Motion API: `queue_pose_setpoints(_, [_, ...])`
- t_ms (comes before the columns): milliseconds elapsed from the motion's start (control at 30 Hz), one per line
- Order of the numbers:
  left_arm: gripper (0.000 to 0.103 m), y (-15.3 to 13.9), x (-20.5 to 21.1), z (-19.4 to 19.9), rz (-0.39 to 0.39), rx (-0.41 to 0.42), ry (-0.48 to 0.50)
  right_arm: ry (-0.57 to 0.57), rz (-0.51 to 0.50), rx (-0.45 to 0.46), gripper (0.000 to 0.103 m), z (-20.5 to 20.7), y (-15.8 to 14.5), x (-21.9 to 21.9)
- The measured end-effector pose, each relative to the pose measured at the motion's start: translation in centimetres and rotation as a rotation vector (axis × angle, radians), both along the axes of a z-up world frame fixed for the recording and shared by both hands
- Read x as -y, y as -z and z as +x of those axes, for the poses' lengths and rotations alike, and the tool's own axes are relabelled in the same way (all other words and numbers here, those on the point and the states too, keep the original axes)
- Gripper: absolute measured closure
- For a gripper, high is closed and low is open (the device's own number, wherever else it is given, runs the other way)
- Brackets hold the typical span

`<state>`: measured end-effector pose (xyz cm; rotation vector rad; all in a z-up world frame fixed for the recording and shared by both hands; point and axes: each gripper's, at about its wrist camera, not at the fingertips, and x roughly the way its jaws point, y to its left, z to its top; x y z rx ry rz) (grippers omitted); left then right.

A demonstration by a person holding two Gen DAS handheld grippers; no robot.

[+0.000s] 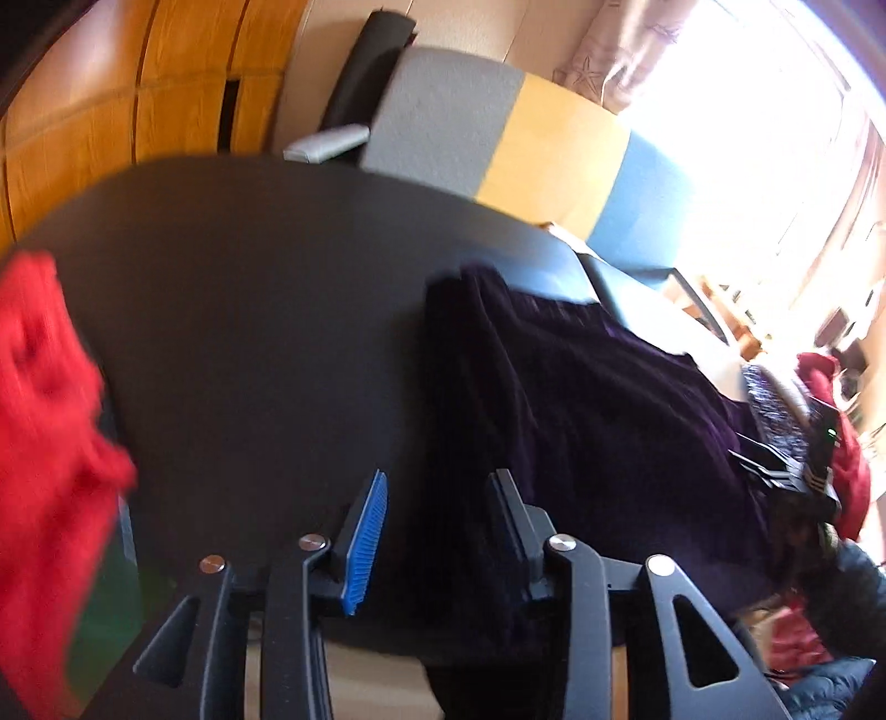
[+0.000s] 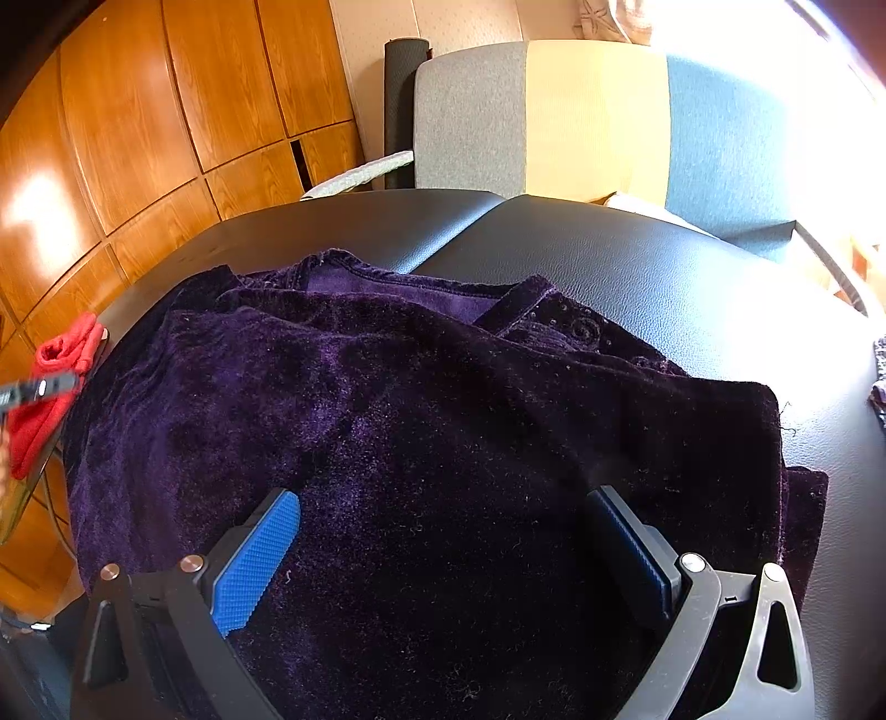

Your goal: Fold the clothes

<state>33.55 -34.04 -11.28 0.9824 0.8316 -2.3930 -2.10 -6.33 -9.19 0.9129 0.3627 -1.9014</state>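
A home room: wooden wardrobe doors (image 2: 166, 111), a patterned curtain (image 1: 626, 50) by a bright window, and a striped cushioned seat (image 2: 581, 116).

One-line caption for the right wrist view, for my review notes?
Open right gripper poised over a dark purple velvet garment on a black table, red cloth at left.

Ahead of the tool we see a black table (image 2: 637, 277). Beyond its far edge stands a grey, yellow and blue panel (image 2: 581, 116), with wooden cabinet doors (image 2: 166, 111) to the left.
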Motion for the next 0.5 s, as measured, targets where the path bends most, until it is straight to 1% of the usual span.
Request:
queue_pose_setpoints(67, [0.059,1.0,-0.3,-0.1,0.046,-0.002,0.012,0.000,0.001,-0.002,0.000,0.0,0.0,0.0])
queue_pose_setpoints(167, [0.059,1.4,-0.5,-0.4,0.077,-0.009,0.033,0.001,0.002,-0.005,0.000,0.1,0.0,0.0])
queue_pose_setpoints(200, [0.066,1.4,-0.5,-0.5,0.052,0.015,0.032,0.001,0.002,-0.005,0.000,0.1,0.0,0.0])
queue_pose_setpoints(233, [0.091,1.3,-0.6,-0.7,0.015,0.048,0.028,0.001,0.002,-0.005,0.000,0.1,0.0,0.0])
queue_pose_setpoints(333, [0.098,1.1,-0.9,-0.5,-0.016,0.081,0.031,0.002,0.003,-0.005,0.000,0.1,0.0,0.0])
queue_pose_setpoints(433, [0.098,1.8,-1.4,0.0,-0.069,0.146,0.047,0.002,0.000,-0.002,0.000,0.1,0.1,0.0])
queue_pose_setpoints(500, [0.096,1.4,-0.9,0.4,-0.044,0.123,0.035,0.001,-0.003,-0.001,0.000,0.0,0.2,0.0])
